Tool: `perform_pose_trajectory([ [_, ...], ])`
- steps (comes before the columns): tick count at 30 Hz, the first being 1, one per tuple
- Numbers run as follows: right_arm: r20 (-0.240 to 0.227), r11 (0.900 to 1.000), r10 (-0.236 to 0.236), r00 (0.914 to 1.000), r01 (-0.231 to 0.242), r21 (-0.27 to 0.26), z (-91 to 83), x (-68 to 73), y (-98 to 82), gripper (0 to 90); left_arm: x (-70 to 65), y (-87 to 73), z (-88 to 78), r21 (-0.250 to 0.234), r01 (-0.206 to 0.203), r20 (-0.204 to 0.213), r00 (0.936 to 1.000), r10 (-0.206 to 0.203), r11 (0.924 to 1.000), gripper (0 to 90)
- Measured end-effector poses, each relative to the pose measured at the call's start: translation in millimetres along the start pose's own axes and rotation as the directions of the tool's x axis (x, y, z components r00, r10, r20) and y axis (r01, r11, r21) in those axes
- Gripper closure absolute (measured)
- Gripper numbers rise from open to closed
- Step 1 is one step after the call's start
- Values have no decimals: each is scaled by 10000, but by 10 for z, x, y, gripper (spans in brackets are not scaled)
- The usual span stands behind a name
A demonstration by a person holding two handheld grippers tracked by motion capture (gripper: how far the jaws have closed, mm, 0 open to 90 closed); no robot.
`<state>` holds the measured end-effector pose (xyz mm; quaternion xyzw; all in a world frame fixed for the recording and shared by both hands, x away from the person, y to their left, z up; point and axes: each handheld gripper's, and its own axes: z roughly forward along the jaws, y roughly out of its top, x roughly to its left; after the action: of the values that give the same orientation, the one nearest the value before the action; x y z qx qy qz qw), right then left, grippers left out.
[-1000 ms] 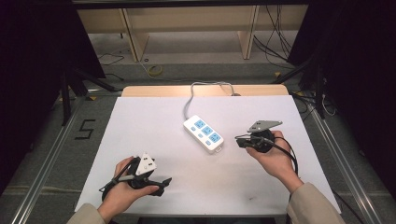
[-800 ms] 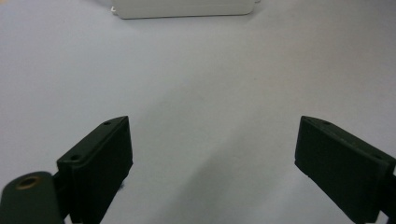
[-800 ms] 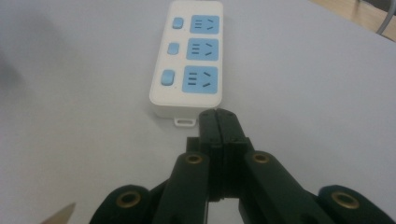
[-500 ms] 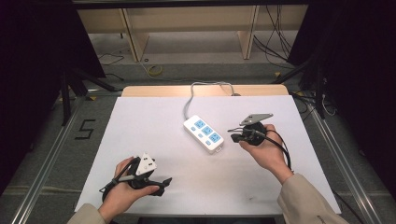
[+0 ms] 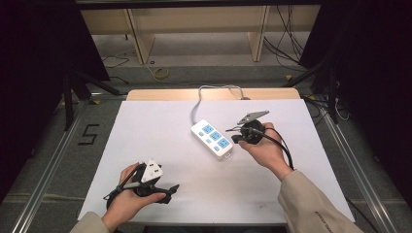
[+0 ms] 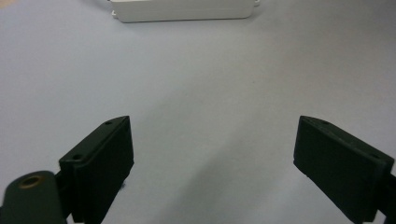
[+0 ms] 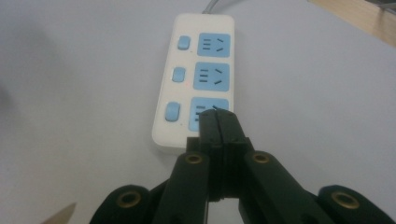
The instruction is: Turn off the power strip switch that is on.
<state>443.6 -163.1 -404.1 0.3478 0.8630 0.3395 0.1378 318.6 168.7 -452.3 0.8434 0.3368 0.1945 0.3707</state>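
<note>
A white power strip (image 5: 212, 139) with three blue sockets and three blue buttons lies slantwise in the middle of the white sheet; its grey cable (image 5: 203, 95) runs off the far edge. My right gripper (image 5: 230, 130) is shut with nothing in it, its tips just right of the strip's near end. In the right gripper view the closed jaws (image 7: 218, 119) hang over the nearest socket of the strip (image 7: 196, 70). My left gripper (image 5: 168, 190) rests at the front left, open and empty. Its wide-apart jaws (image 6: 210, 158) point at the strip's side (image 6: 184, 10), far off.
A white sheet (image 5: 145, 131) covers the table; a wooden strip (image 5: 160, 94) shows at its far edge. Metal rails run along both sides, with a taped "5" (image 5: 89, 134) on the floor at left. Shelf legs and loose cables lie beyond the table.
My right hand has moved left with its shut gripper, up to the power strip's near end. The left hand and the strip have stayed put.
</note>
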Motion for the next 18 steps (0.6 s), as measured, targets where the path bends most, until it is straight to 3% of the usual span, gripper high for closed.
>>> perform_pose_trajectory([
  [18, -55, 9983, -172, 9998, 175, 562, 250, 16, 239, 900, 9, 1, 10, 42, 33, 60, 10000, -33, 10000, 117],
])
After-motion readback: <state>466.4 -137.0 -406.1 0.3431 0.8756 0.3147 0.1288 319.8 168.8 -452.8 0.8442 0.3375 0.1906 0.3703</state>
